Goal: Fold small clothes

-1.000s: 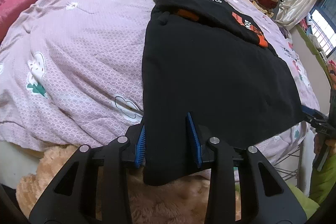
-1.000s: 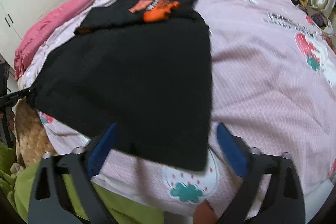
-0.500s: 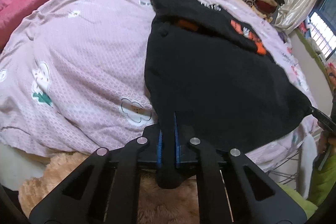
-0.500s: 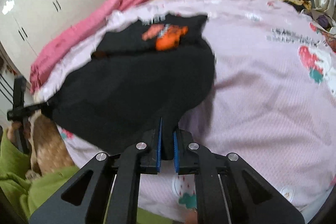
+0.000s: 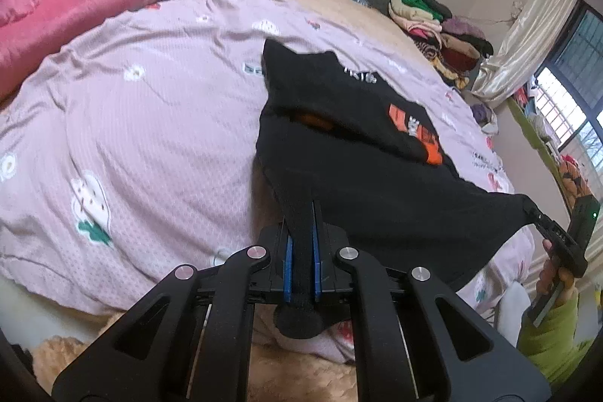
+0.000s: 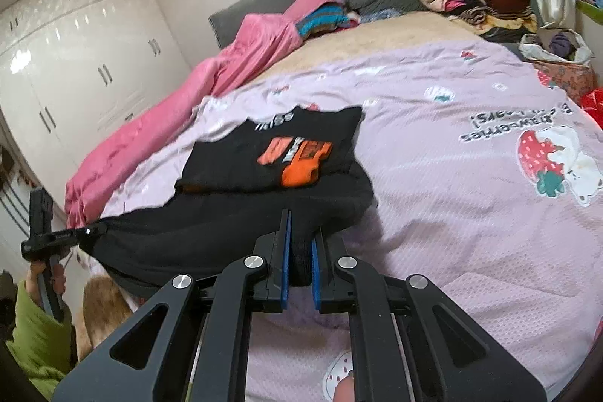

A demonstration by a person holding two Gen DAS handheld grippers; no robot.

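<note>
A: Claws?
B: Left claw (image 5: 300, 260) and right claw (image 6: 299, 268) each clench a near hem corner of the black printed cotton T-shirt (image 5: 361, 176), lifted off the lilac patterned bed quilt (image 5: 150, 123).
A: Progress?
B: Top part looks folded; the bottom fold remains.

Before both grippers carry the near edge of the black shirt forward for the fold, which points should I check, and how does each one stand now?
1. Left gripper shut on a near corner of the black shirt: ok.
2. Right gripper shut on the other near corner: ok.
3. Near edge stretched between the two grippers, lifted off the lilac quilt: ok.
4. Far part with the orange print already folded and lying flat: ok.
5. Both layers caught in each grip: cannot tell.
</note>
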